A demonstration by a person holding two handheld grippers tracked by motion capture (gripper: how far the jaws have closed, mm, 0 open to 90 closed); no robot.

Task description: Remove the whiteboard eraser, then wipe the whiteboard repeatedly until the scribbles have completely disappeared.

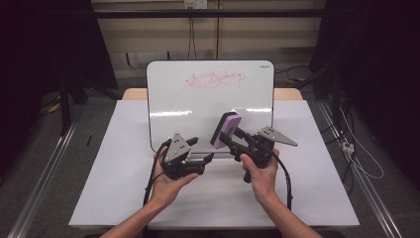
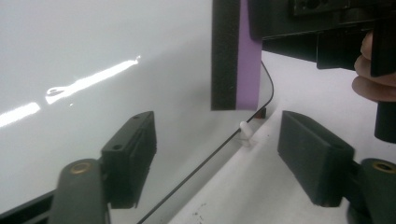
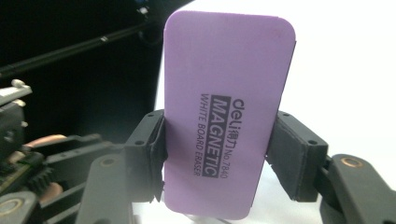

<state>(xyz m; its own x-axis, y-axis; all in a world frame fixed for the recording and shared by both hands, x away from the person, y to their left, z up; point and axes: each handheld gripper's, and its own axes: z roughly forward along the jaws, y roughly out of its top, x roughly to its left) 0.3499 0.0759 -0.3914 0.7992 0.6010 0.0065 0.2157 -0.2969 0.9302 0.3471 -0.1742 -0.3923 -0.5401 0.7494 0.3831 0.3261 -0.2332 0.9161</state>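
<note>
The counter (image 1: 124, 178) carries a propped whiteboard (image 1: 208, 99), red scribble (image 1: 215, 79) up top. Right tongs (image 1: 229, 135) clamp the purple eraser (image 1: 226, 129) before the board; left tongs (image 1: 200, 148) gape empty at its lower edge. Wiping comes next: lift the eraser to the scribble.

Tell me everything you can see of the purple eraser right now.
The eraser is a flat rounded-corner block with a purple foam-like back and a black felt-like pad face. Black print reads "deli MAGNETIC WHITE BOARD ERASER No.7840". The right gripper clamps its two long edges near the lower end, holding it up on end, above the whiteboard's lower part. In the left gripper view its black face turns toward the board; whether it touches the board cannot be told. The red scribble remains higher up.
</note>
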